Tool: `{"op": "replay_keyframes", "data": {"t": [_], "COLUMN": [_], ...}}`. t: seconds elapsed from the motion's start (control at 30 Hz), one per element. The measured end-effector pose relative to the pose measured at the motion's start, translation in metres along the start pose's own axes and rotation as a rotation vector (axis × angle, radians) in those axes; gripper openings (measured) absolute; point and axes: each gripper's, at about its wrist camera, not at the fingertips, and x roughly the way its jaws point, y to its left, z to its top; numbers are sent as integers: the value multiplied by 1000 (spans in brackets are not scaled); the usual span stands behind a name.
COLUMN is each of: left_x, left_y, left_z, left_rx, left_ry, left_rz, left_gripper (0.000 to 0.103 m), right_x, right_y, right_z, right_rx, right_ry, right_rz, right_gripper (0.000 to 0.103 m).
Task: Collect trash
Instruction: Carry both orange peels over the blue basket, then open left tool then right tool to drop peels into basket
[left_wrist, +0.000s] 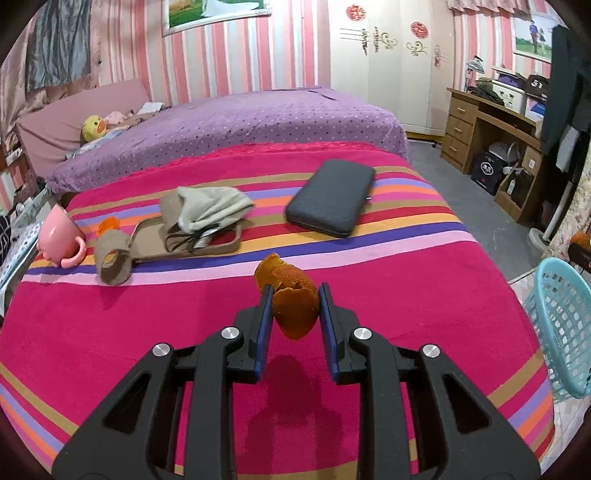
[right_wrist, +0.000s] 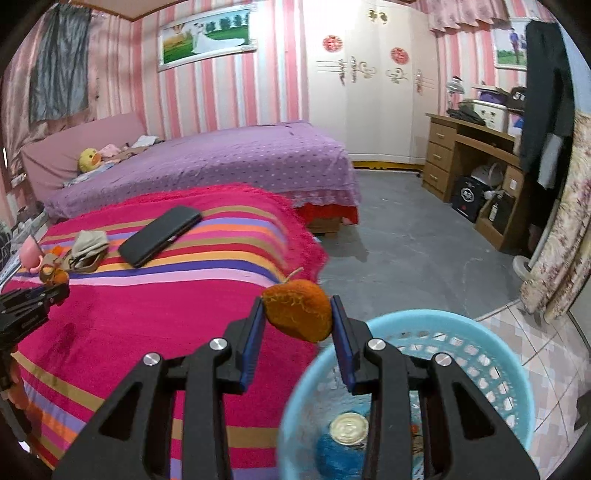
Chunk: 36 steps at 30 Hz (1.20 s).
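Observation:
My left gripper (left_wrist: 295, 295) is shut on a piece of orange peel (left_wrist: 291, 299) and holds it above the striped pink blanket (left_wrist: 406, 295). My right gripper (right_wrist: 297, 310) is shut on another piece of orange peel (right_wrist: 301, 314) and holds it over the near rim of the blue basket (right_wrist: 406, 321), which stands on the floor beside the bed. A blue can (right_wrist: 347, 432) lies in the basket. A cardboard roll (left_wrist: 110, 262) lies on the blanket at the left. The left gripper with its peel also shows in the right wrist view (right_wrist: 55, 284).
On the blanket lie a black case (left_wrist: 330, 197), a grey cloth (left_wrist: 210, 208) on a brown holder with scissors, a pink cup (left_wrist: 59, 236) and an orange cap (left_wrist: 109, 224). The basket (left_wrist: 561, 325) shows at the left wrist view's right edge. A purple bed and a wooden desk (right_wrist: 469, 166) stand behind.

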Motion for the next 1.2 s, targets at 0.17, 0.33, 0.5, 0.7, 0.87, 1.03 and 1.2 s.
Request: {"op": "replay_keyframes", "data": {"t": [0.17,0.33,0.5,0.7,0.87,1.03,1.2], "left_x": [-11,-16,-21,-24,-25,-21,-22], "left_y": [-28,-56,-96,-156,-201,-242,-268], "left_z": [3,9,14,8,-4,-18,-24], "left_rx": [33,63,63,102,115,144,151], "left_ry": [-29,-55,-61,-59,-37,-3,17], "left_rz": [-5,-17,-63,-118,-185,-224,-259], "left_gripper": [23,23,23,23,24,24,24], "right_x": [-3,-3,-13,-22,-29,-35,-38], "right_y": [-27,-50,-79,-112,-136,-153,-164], "right_z": [-2,-5,-7,-16,-25,-33,-36], "right_rx": [9,-4,22,22,36,62,92], "right_ry": [-1,18,6,4,3,-2,-18], "right_rz": [-33,-83,-105,-128,-148,-158,-158], "right_gripper": [35,35,35,35,35,35,35]}}
